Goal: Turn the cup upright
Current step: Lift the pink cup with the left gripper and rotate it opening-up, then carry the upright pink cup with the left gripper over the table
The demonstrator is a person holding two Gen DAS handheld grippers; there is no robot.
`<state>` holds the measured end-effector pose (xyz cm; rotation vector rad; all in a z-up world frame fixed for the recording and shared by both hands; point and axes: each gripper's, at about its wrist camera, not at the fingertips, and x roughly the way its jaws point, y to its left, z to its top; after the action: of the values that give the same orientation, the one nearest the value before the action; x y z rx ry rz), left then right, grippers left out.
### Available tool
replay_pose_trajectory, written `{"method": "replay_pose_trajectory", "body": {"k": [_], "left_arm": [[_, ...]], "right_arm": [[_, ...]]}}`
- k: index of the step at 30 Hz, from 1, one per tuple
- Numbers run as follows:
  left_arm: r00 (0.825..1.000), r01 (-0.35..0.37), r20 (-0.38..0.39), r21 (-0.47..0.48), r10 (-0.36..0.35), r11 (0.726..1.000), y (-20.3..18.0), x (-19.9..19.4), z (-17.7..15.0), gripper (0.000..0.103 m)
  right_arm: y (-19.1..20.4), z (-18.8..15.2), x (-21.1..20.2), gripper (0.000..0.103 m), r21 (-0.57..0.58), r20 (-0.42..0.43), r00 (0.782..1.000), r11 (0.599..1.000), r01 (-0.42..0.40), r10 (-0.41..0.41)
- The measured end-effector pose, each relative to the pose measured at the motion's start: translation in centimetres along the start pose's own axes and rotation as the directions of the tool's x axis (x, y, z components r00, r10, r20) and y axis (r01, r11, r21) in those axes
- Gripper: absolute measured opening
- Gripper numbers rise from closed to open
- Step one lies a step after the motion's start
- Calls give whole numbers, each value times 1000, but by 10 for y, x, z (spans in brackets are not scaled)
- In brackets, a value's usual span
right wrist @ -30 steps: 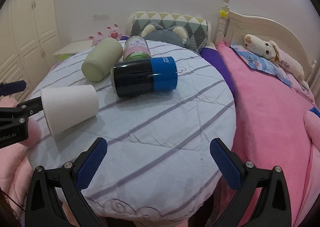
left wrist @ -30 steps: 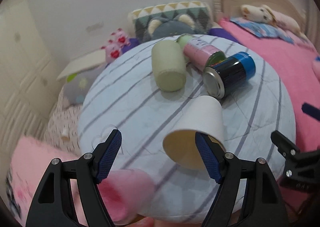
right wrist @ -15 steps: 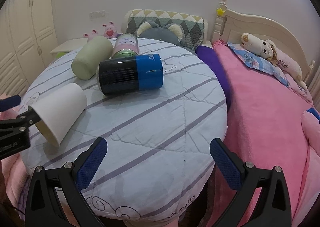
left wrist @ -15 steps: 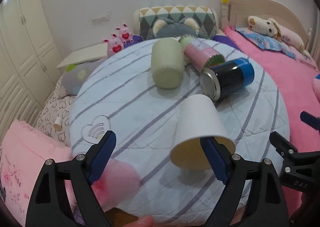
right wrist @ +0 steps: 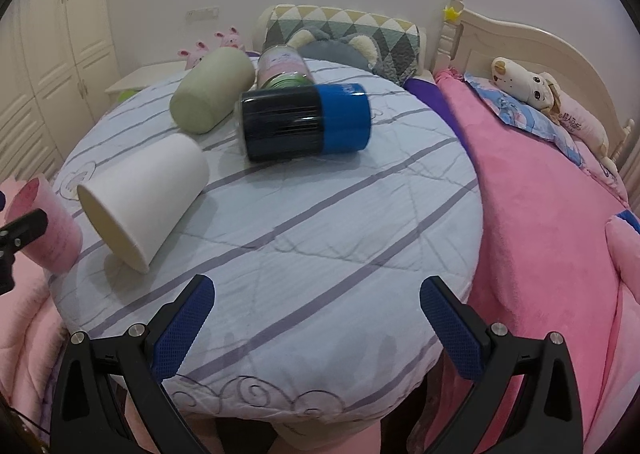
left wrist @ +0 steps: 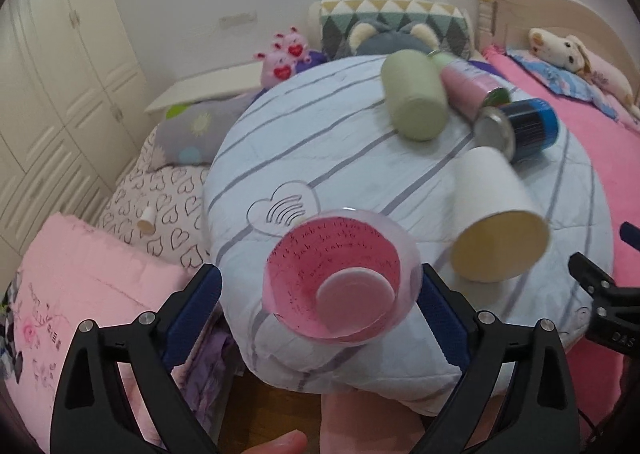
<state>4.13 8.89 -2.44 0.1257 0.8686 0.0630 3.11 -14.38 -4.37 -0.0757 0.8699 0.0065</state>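
L gripper (left wrist: 320,294) wide, straddling pink cup (left wrist: 340,282), no grip yet; must close. R gripper (right wrist: 316,314) wide, idle. White cup (right wrist: 144,194) lies sideways.

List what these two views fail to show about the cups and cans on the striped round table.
- Translucent pink plastic cup: its underside, left wrist view, hidden by its own rim; right wrist view, cut by the left edge and the left gripper.
- Pink cylindrical can: label print, blurred in left wrist view, partly behind the blue-and-black metal can in right wrist view.
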Motion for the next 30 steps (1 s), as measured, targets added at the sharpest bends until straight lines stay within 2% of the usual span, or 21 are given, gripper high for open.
{"method": "replay_pose_trajectory", "body": {"k": [5, 7, 8, 11, 16, 19, 20, 23, 25, 30], "left_arm": [[999, 53, 8, -24, -52, 998, 8, 12, -3, 96], [996, 89, 12, -36, -88, 995, 10, 17, -3, 74], [994, 114, 2, -48, -114, 992, 11, 20, -2, 69], [989, 145, -25, -73, -147, 987, 12, 30, 10, 69], [973, 204, -91, -77, -210, 976, 14, 60, 48, 69], [979, 152, -132, -42, -157, 987, 4, 76, 62, 74], [981, 140, -130, -24, -142, 990, 0, 77, 63, 77], [977, 174, -121, -19, -175, 985, -4, 75, 59, 77], [976, 175, -128, -24, -177, 984, -5, 75, 56, 68], [978, 167, -122, -42, -171, 985, -2, 61, 49, 68]], "right_arm": [[12, 1, 1, 103, -16, -8, 1000, 1000, 11, -11], [14, 1, 2, 103, -17, -15, 1000, 1000, 15, -15], [15, 1, 3, 103, -18, -19, 1000, 1000, 16, -16], [18, 1, 2, 103, -24, -24, 1000, 1000, 14, -15], [20, 5, 0, 103, -15, -16, 1000, 1000, 5, -5], [18, 7, 0, 103, -3, -12, 1000, 1000, 10, -10], [17, 8, 1, 103, 1, -12, 1000, 1000, 15, -15], [10, 10, 2, 103, 21, -12, 1000, 999, 28, -27], [4, 12, 6, 103, 39, -18, 999, 999, 35, -34], [-1, 11, 7, 103, 45, -29, 999, 998, 33, -32]]}}
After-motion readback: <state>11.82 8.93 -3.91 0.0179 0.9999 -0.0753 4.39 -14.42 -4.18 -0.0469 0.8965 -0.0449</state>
